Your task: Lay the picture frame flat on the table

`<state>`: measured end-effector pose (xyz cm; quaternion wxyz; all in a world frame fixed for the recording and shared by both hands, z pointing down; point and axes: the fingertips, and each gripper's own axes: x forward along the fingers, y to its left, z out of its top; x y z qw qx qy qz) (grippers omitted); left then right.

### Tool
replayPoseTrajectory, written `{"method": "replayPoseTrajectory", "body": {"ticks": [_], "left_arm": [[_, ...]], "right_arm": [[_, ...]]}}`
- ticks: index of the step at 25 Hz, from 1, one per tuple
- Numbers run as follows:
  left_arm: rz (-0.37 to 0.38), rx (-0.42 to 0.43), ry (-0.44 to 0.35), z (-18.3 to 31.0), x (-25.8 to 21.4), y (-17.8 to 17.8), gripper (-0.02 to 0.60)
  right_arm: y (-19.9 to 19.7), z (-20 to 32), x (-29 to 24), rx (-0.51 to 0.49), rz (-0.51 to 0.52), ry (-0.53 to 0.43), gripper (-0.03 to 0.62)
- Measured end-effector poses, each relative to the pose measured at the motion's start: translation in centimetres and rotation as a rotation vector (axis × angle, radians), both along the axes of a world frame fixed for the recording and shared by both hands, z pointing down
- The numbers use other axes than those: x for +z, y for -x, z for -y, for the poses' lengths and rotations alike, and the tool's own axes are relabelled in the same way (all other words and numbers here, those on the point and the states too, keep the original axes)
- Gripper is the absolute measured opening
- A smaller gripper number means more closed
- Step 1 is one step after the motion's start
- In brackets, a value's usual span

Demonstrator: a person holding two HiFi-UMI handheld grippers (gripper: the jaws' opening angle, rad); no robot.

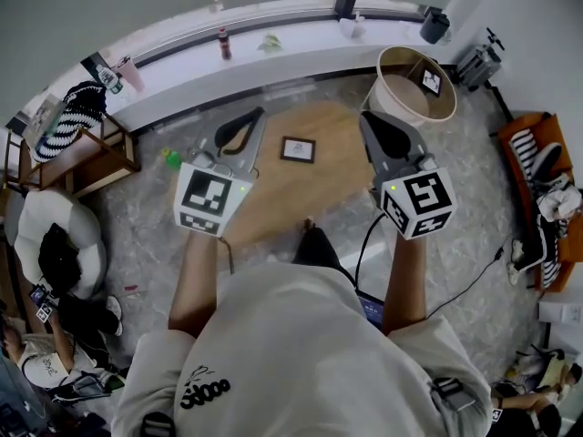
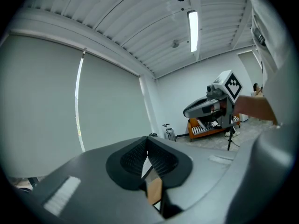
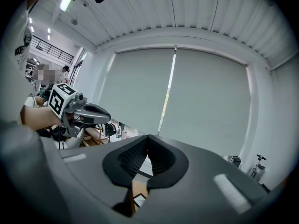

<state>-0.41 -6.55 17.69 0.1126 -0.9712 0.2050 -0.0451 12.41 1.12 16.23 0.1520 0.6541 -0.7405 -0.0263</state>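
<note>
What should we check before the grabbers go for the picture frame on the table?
1. Picture frame on the wooden table: ok.
2. Frame already lying flat: cannot tell from above.
3. Left gripper fingers open to grab: not ok, shut and empty.
4. Right gripper fingers open to grab: not ok, shut and empty.
5. Both grippers apart from the frame, not bumping it: ok.

wooden table (image 1: 284, 197) — a picture frame (image 1: 298, 149) on it
</note>
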Motion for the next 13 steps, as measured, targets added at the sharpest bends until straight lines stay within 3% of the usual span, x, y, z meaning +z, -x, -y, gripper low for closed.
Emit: {"method": "replayPoseTrajectory", "body": {"ticks": [13], "left_arm": [[-0.013, 0.001, 0.034, 0.11, 0.45, -0.43, 0.009]], "right_arm": [[-0.49, 0.38, 1.04, -0.021, 0.002, 0.039, 0.003]]}}
